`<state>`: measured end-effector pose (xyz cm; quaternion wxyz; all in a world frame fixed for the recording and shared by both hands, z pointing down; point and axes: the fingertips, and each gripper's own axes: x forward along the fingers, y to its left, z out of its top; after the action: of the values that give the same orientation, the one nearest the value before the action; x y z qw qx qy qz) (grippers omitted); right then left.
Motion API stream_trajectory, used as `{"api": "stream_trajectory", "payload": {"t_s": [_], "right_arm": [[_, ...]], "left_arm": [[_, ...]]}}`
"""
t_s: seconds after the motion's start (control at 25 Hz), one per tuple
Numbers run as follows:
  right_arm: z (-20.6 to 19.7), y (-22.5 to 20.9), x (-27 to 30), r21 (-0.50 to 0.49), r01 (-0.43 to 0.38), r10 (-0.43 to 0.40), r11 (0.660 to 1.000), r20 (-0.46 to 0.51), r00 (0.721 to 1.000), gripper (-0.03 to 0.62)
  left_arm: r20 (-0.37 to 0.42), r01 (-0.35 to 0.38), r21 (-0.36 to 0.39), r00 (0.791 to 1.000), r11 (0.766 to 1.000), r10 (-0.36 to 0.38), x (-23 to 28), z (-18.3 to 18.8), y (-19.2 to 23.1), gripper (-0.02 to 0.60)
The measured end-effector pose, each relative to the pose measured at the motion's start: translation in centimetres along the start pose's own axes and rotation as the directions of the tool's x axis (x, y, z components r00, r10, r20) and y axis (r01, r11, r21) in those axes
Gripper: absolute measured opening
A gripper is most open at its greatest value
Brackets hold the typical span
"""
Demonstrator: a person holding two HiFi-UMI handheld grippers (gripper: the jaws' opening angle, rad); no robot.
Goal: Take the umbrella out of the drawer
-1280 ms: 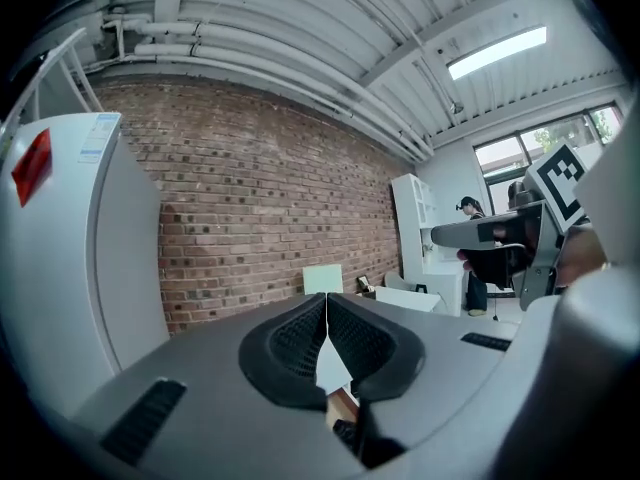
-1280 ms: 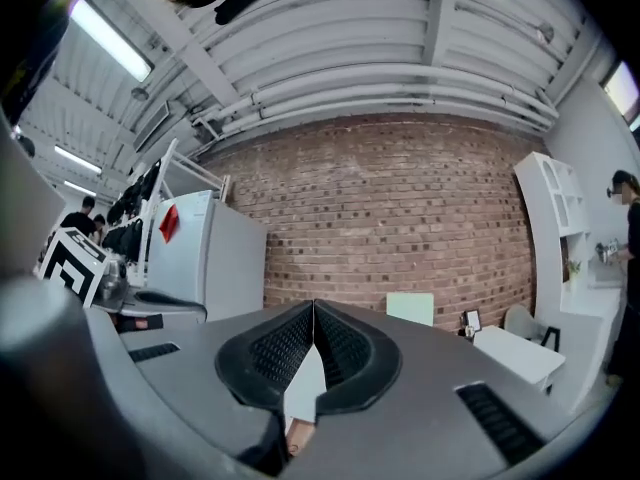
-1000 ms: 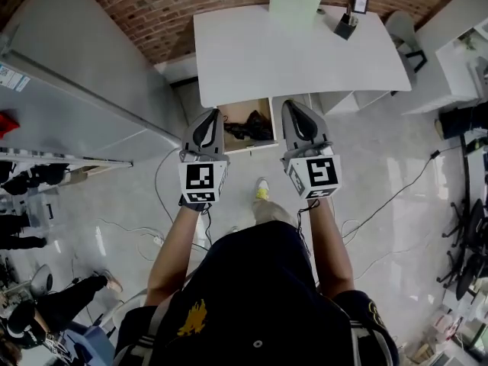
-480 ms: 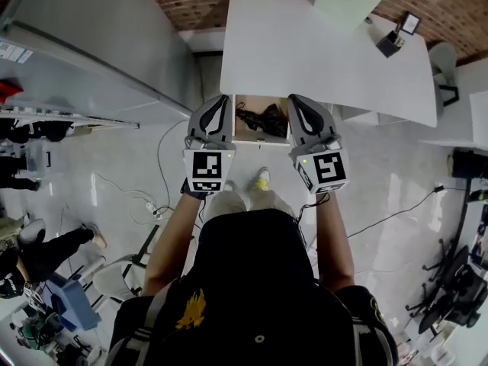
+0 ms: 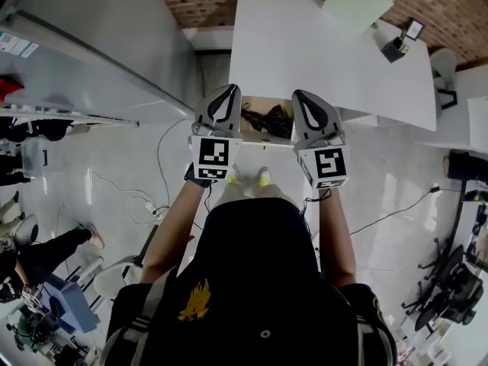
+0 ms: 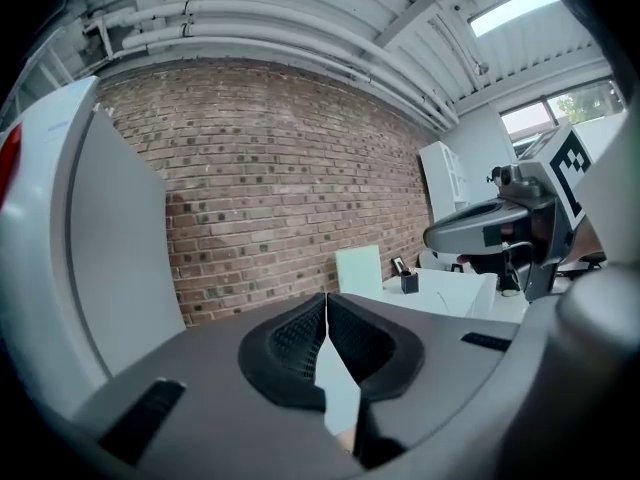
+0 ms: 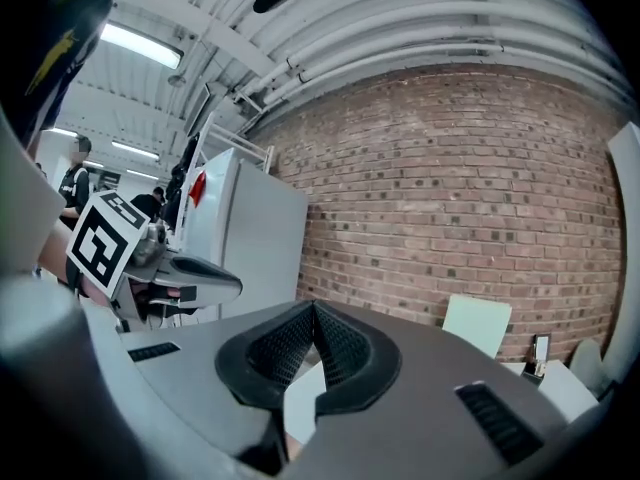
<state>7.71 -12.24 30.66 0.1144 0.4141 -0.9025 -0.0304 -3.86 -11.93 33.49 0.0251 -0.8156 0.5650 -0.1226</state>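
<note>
Umbrella (image 5: 268, 119) dark tangle in drawer (image 5: 255, 104), shape unclear — left tongs (image 6: 326, 298), right tongs (image 7: 313, 308) pinched together, empty.

My grey right tongs (image 7: 313, 314) fill the lower centre, their ribbed black pads (image 7: 280, 353) closed tip to tip with nothing between them. Behind them a red brick wall (image 7: 450, 198) spans the frame under white ceiling pipes (image 7: 400, 28). At the left stands a tall white cabinet (image 7: 245, 238), and before it my left tongs (image 7: 225, 285) with their black-and-white marker cube (image 7: 100, 243). A pale green panel (image 7: 476, 323) sits lower right.
</note>
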Motion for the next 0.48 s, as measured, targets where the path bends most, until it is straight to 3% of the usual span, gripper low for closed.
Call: {"api": "stream_trajectory", "payload": {"t_s": [0.28, 0.4, 0.48], "right_arm": [[0.3, 0.5, 1.3, -0.012, 0.003, -0.003, 1.0, -0.021, 1.0, 0.05], [-0.3, 0.8, 1.7, -0.011, -0.003, 0.003, 1.0, -0.035, 0.999, 0.102], [-0.4, 1.2, 1.9, 0.002, -0.017, 0.018, 1.0, -0.038, 0.999, 0.184]], "left_arm": [[-0.001, 0.018, 0.026, 1.0, 0.999, -0.018, 0.4, -0.1, 1.0, 0.02], [0.0, 0.021, 0.017, 1.0, 1.0, -0.021, 0.5, -0.4, 1.4, 0.02], [-0.001, 0.022, 0.009, 1.0, 1.0, -0.022, 0.4, -0.6, 1.6, 0.02]]}}
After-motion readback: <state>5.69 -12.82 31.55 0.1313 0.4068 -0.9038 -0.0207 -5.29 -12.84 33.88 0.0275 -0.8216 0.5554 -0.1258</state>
